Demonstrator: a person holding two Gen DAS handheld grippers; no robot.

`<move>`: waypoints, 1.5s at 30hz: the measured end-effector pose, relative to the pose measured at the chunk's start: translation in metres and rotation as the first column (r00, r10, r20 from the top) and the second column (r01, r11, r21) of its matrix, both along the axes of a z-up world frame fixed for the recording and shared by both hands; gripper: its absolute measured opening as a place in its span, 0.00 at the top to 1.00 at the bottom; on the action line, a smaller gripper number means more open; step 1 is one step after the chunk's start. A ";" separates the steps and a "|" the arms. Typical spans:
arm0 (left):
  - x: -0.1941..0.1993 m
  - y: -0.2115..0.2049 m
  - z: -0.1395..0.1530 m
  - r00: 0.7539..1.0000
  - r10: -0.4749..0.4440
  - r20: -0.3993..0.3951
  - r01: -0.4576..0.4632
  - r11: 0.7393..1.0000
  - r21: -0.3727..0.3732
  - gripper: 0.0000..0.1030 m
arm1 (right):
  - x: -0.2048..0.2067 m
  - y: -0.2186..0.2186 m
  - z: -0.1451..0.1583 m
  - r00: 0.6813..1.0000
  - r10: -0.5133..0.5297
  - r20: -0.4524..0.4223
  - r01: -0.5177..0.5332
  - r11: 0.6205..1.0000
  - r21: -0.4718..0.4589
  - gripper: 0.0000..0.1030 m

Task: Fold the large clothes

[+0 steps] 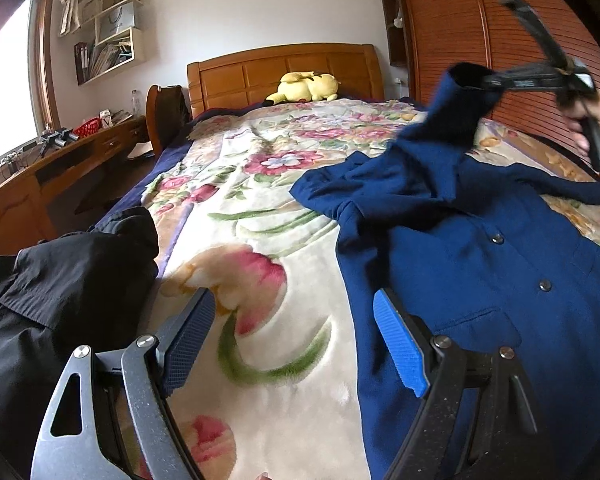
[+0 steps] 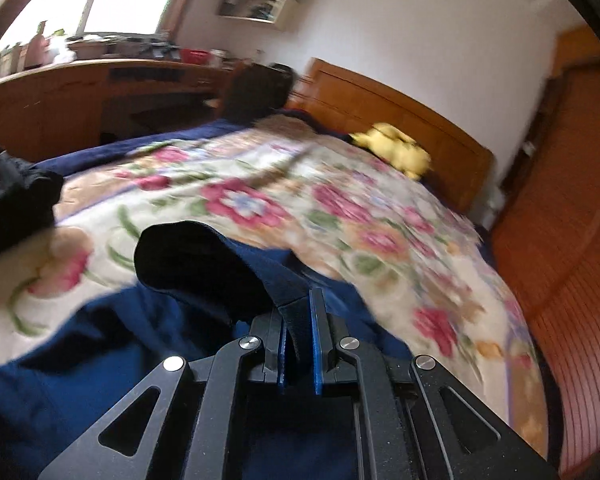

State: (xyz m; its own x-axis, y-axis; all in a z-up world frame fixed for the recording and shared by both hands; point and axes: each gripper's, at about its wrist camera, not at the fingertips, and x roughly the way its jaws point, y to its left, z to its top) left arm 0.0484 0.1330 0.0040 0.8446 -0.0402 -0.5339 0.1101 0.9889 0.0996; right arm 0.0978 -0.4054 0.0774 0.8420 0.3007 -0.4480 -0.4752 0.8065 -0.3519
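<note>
Gaping empty near the bed's foot, my left tongs (image 1: 296, 344) are waiting while my right tongs (image 2: 300, 334) are clenching the blue jacket's (image 1: 480, 248) sleeve cuff (image 2: 188, 256), lifting it; folding it leftward across the chest probably comes next.

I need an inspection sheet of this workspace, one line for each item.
Surface: bed with floral blanket.
Job's things: blue jacket lying buttons up, one sleeve lifted; black garment at the bed edge.
Clutter: yellow plush toy by the headboard.
Grippers: left hand-held gripper open above the blanket; right hand-held gripper shut on the sleeve cuff.
Cables: nothing seen.
Surroundings: wooden desk, wall shelf, wardrobe.
</note>
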 end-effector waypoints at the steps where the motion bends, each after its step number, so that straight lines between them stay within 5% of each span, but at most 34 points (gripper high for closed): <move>1: -0.001 0.000 0.000 1.000 -0.002 0.000 0.002 1.000 0.000 0.20 | -0.001 -0.016 -0.001 1.000 -0.009 -0.022 0.010 0.999 0.039 0.91; 12: -0.004 -0.003 0.001 1.000 -0.002 0.008 0.002 1.000 0.005 0.20 | -0.014 -0.145 -0.061 0.963 -0.199 -0.184 0.221 0.969 0.110 0.91; 18: -0.003 -0.007 -0.001 1.000 -0.005 0.006 0.005 1.000 0.011 0.20 | -0.005 -0.155 -0.088 0.943 -0.249 -0.219 0.276 0.956 0.103 0.90; 23: -0.002 -0.012 -0.003 1.000 -0.004 -0.002 0.004 1.000 0.015 0.20 | -0.022 -0.129 -0.092 0.959 -0.224 -0.174 0.241 0.967 0.084 0.49; 29: -0.003 -0.016 -0.003 1.000 -0.007 0.001 0.007 1.000 0.018 0.20 | -0.014 -0.105 -0.106 0.975 -0.161 -0.156 0.167 0.985 0.029 0.46; 33: -0.003 -0.016 -0.004 1.000 -0.006 -0.002 0.006 1.000 0.020 0.20 | -0.001 -0.091 -0.121 0.969 -0.145 -0.198 0.137 0.989 -0.056 0.46; 34: -0.003 -0.016 -0.004 1.000 -0.005 -0.004 0.006 1.000 0.020 0.20 | 0.004 -0.088 -0.125 0.968 -0.154 -0.198 0.138 0.986 -0.088 0.58; 35: -0.003 -0.016 -0.005 1.000 -0.004 -0.005 0.005 1.000 0.021 0.20 | 0.011 -0.087 -0.128 0.965 -0.160 -0.207 0.139 0.984 -0.113 0.81; 37: -0.003 -0.014 -0.005 1.000 -0.003 -0.006 0.003 1.000 0.018 0.20 | 0.023 -0.088 -0.130 0.960 -0.179 -0.217 0.153 0.979 -0.135 0.92; 41: -0.005 -0.011 -0.004 1.000 -0.004 -0.001 0.004 1.000 0.011 0.20 | 0.045 -0.101 -0.117 0.959 -0.217 -0.182 0.200 0.974 -0.105 0.93; 45: -0.004 -0.012 -0.005 1.000 -0.008 -0.004 0.008 1.000 0.018 0.20 | 0.077 -0.130 -0.109 0.907 -0.374 -0.195 0.371 0.927 -0.054 0.92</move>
State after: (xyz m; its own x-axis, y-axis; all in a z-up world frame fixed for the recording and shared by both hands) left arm 0.0445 0.1212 -0.0011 0.8421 -0.0372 -0.5381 0.1184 0.9860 0.1172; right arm 0.1744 -0.5350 -0.0313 0.7847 -0.0259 -0.6193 -0.2023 0.9337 -0.2954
